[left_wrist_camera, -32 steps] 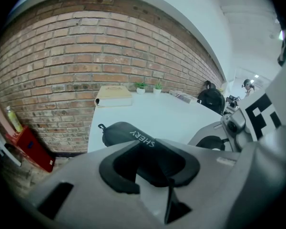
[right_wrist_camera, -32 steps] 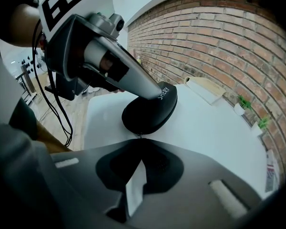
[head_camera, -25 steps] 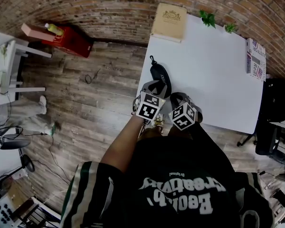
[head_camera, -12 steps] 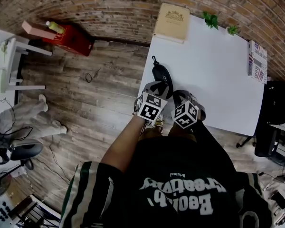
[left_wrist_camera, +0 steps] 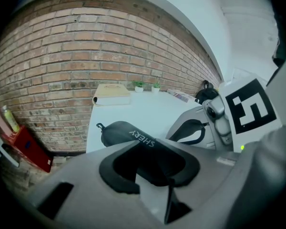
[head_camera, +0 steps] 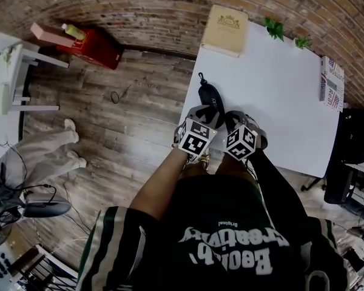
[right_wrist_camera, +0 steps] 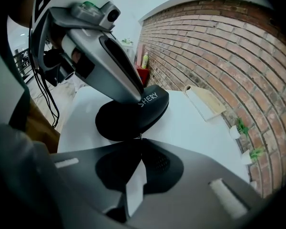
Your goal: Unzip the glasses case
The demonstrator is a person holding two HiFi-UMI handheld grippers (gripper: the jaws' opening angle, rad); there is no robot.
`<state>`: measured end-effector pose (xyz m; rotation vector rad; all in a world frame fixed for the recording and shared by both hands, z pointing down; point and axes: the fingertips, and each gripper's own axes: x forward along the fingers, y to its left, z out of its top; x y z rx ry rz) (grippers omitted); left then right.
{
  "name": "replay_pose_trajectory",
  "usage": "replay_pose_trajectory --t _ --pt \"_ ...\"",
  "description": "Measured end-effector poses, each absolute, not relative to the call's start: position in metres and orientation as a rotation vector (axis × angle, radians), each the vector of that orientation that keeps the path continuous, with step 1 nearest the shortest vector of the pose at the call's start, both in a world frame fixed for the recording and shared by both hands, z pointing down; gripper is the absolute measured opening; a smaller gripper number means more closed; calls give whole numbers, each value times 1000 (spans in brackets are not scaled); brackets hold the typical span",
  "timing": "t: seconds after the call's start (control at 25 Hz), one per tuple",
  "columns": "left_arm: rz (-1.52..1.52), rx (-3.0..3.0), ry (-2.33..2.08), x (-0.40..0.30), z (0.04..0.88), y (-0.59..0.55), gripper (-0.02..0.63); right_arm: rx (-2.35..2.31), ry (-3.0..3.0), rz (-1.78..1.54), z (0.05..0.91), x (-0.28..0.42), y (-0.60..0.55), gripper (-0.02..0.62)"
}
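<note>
Case: a black oval fabric glasses case with white lettering (head_camera: 209, 96) lies on the white surface (head_camera: 279, 90) close to its left edge, its long side pointing away from the person.
Left hand-held gripper (left_wrist_camera: 150, 157): jaws clamped on the case's near end.
Right hand-held gripper (right_wrist_camera: 137, 144): jaws pressed together at the case's rim, pinching its small zip tab (right_wrist_camera: 136, 137).

Plenty of bare white tabletop (head_camera: 273, 83) right of and past the black glasses case (head_camera: 209, 96), with only a tan book (head_camera: 225, 30) and two small plants (head_camera: 274, 28) at the far edge, a printed box (head_camera: 331, 82) on the right edge, and the left claw (left_wrist_camera: 150, 166) and right claw (right_wrist_camera: 137, 144) crowded at the case's near end.
</note>
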<state>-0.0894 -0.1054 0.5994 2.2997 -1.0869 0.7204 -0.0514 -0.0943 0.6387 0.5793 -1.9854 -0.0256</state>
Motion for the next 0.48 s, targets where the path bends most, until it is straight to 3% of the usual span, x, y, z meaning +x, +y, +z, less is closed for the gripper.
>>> replay_pose_trajectory --t 0.48 --pt "725 2275 -1093 -92 600 -103 104 505 -1980 -115 639 -58 -113 15"
